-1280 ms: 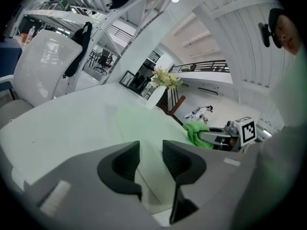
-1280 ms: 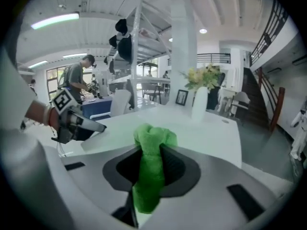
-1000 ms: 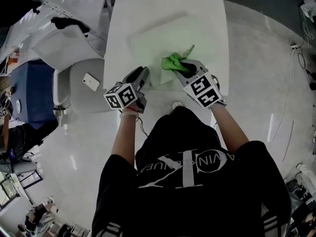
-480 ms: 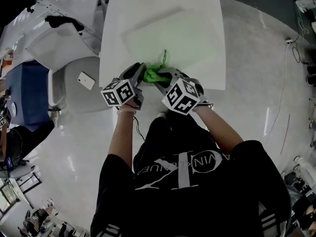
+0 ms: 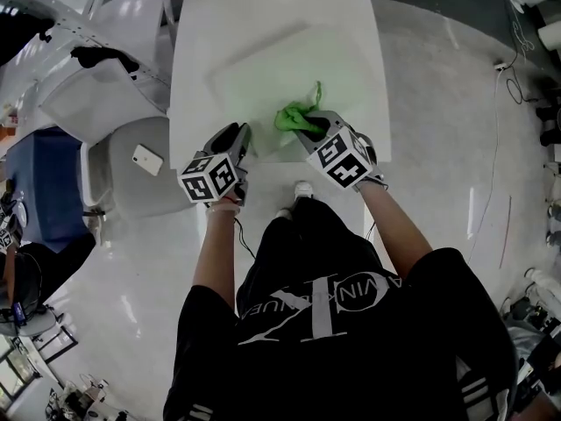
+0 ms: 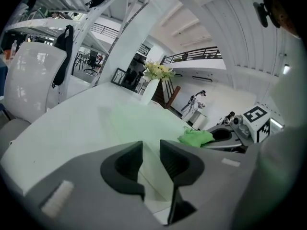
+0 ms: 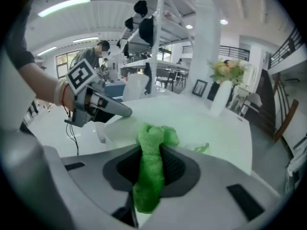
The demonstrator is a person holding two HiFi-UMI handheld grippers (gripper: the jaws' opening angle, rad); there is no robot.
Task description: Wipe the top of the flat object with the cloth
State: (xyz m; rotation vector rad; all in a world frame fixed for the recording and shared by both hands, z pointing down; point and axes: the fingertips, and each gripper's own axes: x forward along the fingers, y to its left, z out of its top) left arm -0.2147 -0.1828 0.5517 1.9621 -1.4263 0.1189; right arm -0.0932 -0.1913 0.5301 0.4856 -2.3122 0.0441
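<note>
Since half a second back, pulls the right gripper (image 5: 308, 128) away from the left gripper (image 5: 235, 139) — then almost against it at the near left corner of the flat object (image 5: 280, 64), now well apart and further right along the near edge — and carries the green cloth (image 5: 295, 115) with it. Keeps the left gripper in place. Clamps the right jaws on the cloth: pinches a rolled strip of it between both pads, lets a crumpled bunch spill out past the fingertips, and leaves a tail hanging back into the gripper's throat. Holds that bunch on or just over the pale green top of the flat object, directly ahead of the right jaws; cannot tell whether it touches. Holds the left jaws a narrow slot apart, pinching nothing. Shows through the slot only the flat object's surface and its near edge, below and just beyond the tips. Cannot tell whether those tips press on that edge. Finds the cloth and the right gripper ahead and to the right of the left jaws. Finds the left gripper and its marker cube (image 7: 80, 78) ahead and to the left of the right jaws. Has the flat object lying level on the white table (image 5: 202, 24), ahead of both pairs of jaws. Shows a white vase (image 7: 217, 102) of flowers well beyond them.
</note>
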